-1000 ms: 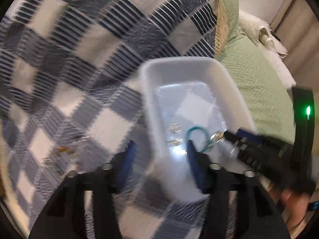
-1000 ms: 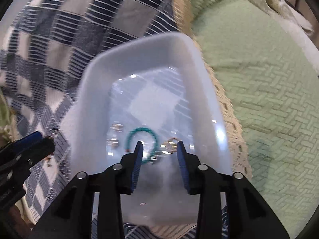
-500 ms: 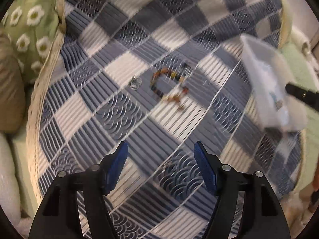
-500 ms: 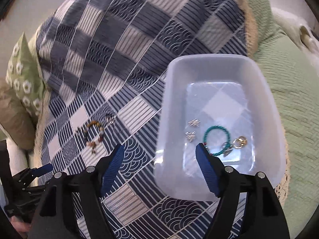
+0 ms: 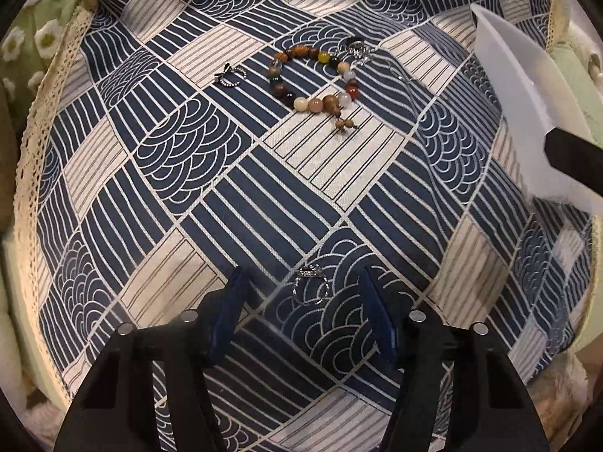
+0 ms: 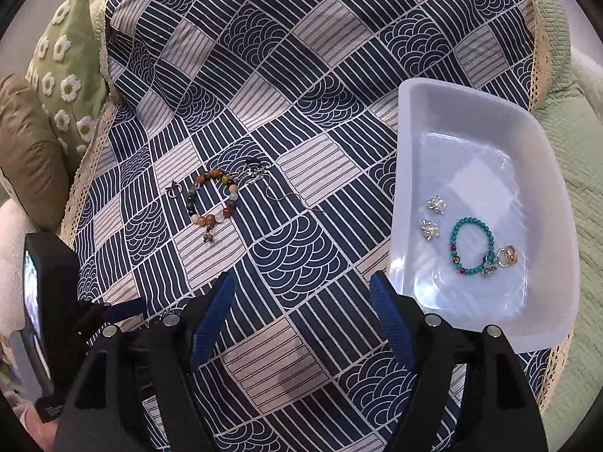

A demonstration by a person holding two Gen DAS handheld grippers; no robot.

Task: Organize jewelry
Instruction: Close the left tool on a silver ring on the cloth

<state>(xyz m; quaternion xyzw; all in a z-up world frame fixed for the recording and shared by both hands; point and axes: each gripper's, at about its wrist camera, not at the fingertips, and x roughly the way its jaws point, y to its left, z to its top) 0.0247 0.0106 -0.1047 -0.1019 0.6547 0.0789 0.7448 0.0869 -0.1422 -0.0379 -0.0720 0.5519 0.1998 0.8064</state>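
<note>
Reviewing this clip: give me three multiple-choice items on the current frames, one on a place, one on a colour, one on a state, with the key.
1. Where does the silver ring nearest the left tongs lie?
A. in the tray
B. on the patterned cloth between the fingers
C. on the green pillow

2. What colour is the bracelet in the white tray?
A. turquoise
B. pink
C. black

3. How do the right tongs stand?
A. shut on a bead
B. open, empty
C. out of view

Key: B, the ring rests on the cloth; A, its beads are turquoise; B, the fingers stand apart with nothing between.
</note>
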